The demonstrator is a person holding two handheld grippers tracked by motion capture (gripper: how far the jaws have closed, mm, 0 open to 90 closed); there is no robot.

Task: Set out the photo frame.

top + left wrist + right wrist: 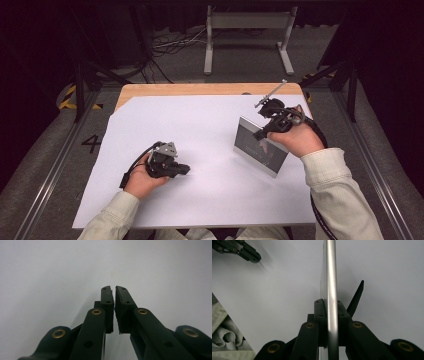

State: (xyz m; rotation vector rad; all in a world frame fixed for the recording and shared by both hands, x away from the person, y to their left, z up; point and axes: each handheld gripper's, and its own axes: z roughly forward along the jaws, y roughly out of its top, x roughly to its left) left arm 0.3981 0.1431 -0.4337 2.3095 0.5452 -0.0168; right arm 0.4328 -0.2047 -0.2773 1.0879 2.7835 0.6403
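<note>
— Well, standing on edge on the right half of the white sheet: a silver-framed picture frame, glass dark, tilted slightly back.

— Held how?

— Clamped at its top edge by the right tongs; seen along the jaws, pressed on both sides of the metal rim, a black stand leg sticking out behind.

— And the left tongs?

— Resting low over the sheet, well apart from the frame, pointing toward it. Nearly together, only a thin slit between the pads, gripping nothing.

— Underneath?

— Wooden counter, mostly covered by the sheet, bare along the far edge.
</note>
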